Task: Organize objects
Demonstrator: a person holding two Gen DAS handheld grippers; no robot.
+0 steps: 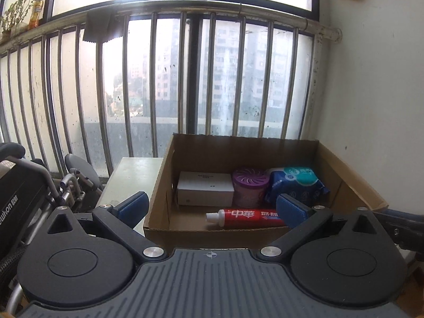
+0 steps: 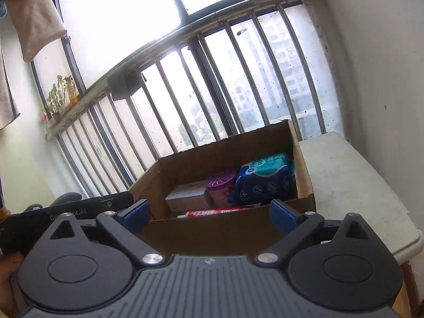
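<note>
1. The left gripper [image 1: 212, 208] hangs before the cardboard box [image 1: 299, 147], its blue fingers spread wide, nothing between them
2. Inside the box, along the back wall from left to right: a white carton [image 1: 205, 188], a purple round container [image 1: 250, 186] touching it, then a blue wipes pack [image 1: 295, 185]
3. A red toothpaste tube [image 1: 245, 216] lies flat near the front wall, cap pointing left
4. The right gripper [image 2: 210, 213] is spread open and empty too; its view seems to show the box resting on a pale table [image 2: 352, 182]

Bkgd: barred window [image 1: 185, 79] w/ towers outside; potted plant [image 1: 16, 13] + orange bottle [image 1: 36, 12] on ledge; wheelchair [image 1: 39, 193] at left.
</note>
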